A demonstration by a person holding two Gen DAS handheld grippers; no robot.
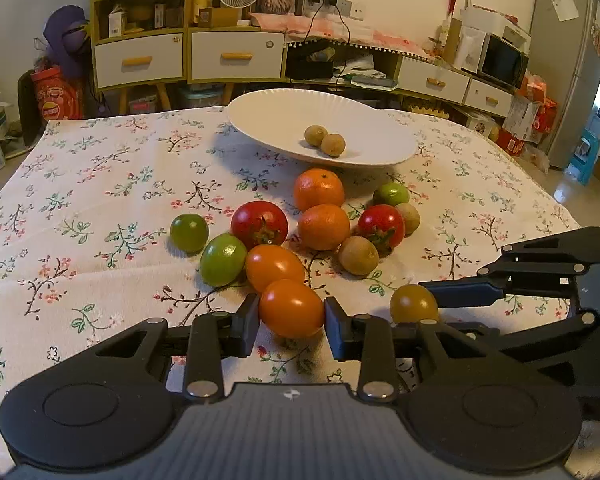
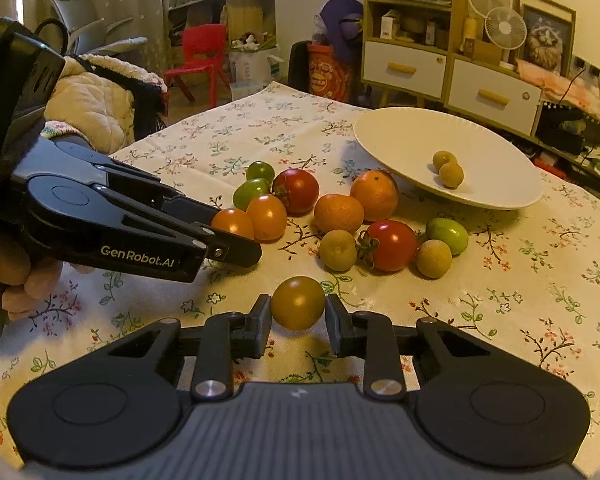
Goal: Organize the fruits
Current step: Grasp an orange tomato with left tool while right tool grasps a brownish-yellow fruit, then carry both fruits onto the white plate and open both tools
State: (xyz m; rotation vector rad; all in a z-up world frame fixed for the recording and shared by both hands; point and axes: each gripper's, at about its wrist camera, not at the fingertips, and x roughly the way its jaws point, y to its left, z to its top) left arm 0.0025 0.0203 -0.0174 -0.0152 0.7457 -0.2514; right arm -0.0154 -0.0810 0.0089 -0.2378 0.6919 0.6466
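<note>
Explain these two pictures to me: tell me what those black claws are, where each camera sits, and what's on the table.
Each black claw is a hand-held gripper; a person holds one in each hand, and a camera on each looks along its fingers. The left camera shows the left hand-held gripper shut on an orange tomato. The right camera shows the right hand-held gripper shut on a brownish tomato. On the flowered tablecloth lie loose red, green and orange fruits. Behind them a white plate holds two small brown fruits.
</note>
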